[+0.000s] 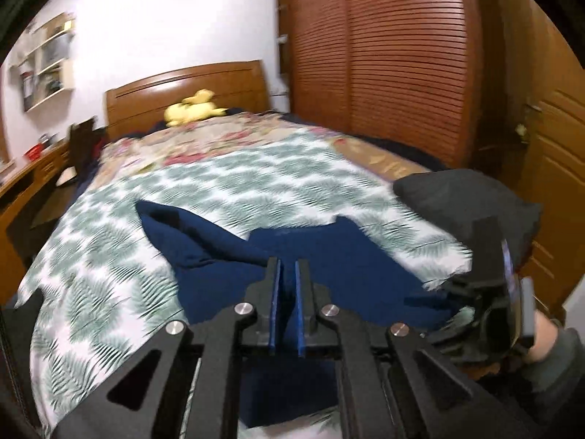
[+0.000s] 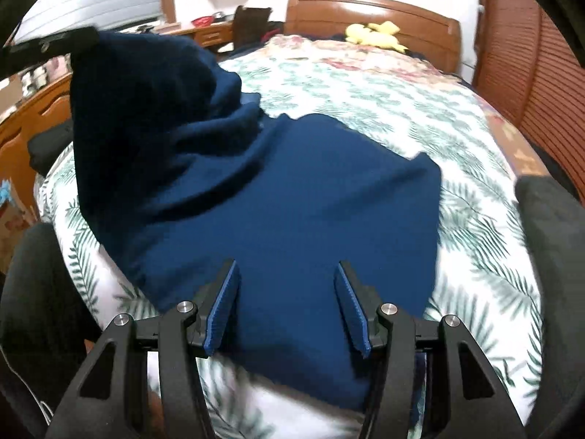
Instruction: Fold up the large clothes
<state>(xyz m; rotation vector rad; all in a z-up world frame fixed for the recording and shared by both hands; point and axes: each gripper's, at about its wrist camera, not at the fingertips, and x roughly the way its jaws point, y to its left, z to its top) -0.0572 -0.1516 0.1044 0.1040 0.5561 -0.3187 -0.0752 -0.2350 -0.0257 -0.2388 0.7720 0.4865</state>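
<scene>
Matt navy cloth garment (image 2: 292,190), glossy wooden headboard (image 1: 190,87)

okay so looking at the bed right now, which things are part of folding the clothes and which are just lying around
Part of the job:
- navy garment, one side lifted off the leaf-print sheet
- left gripper, shut on the navy garment
- right gripper, open over it

Just lying about:
- yellow plush toy by the headboard
- dark grey cloth at the bed's edge
- wardrobe
</scene>
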